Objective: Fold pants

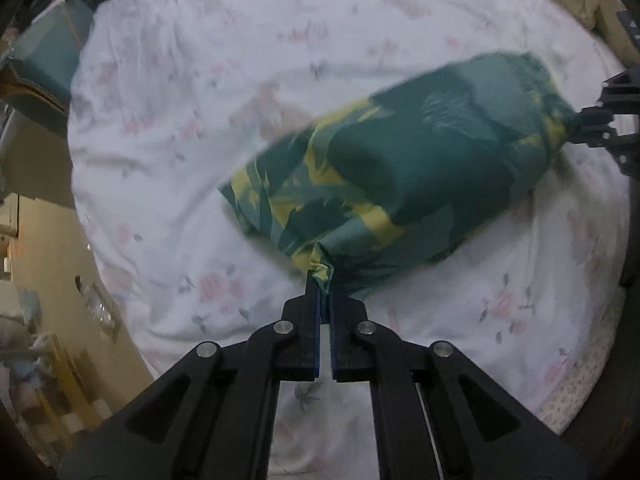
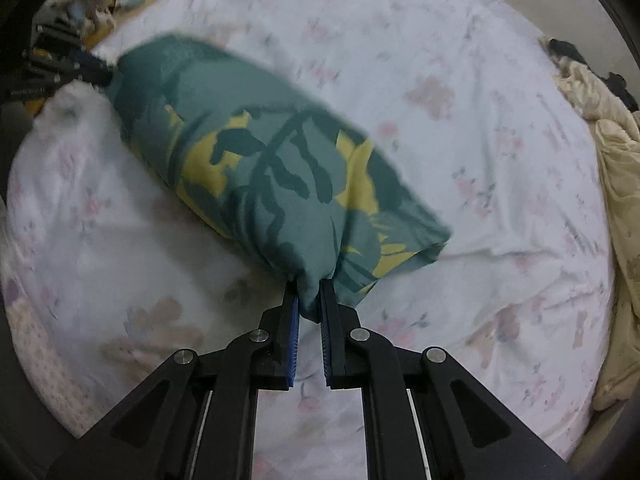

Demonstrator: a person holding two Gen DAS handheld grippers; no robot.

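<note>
Nearest the left wrist camera, the left hand-held gripper (image 1: 321, 280) pinches a bunched edge of the teal cotton pants with yellow leaf print (image 1: 400, 172), its jaws pressed nearly together on the cloth. Likewise the right hand-held gripper (image 2: 309, 292) pinches a thick gather at the other end, so the garment hangs stretched between both, blurred, over the white bed sheet with faint pink flowers (image 2: 460, 60). Beyond, a rumpled cream blanket (image 2: 616, 152) lies at the sheet's edge; judging from such small bites, a corner could slip free and let the fold collapse unevenly.
</note>
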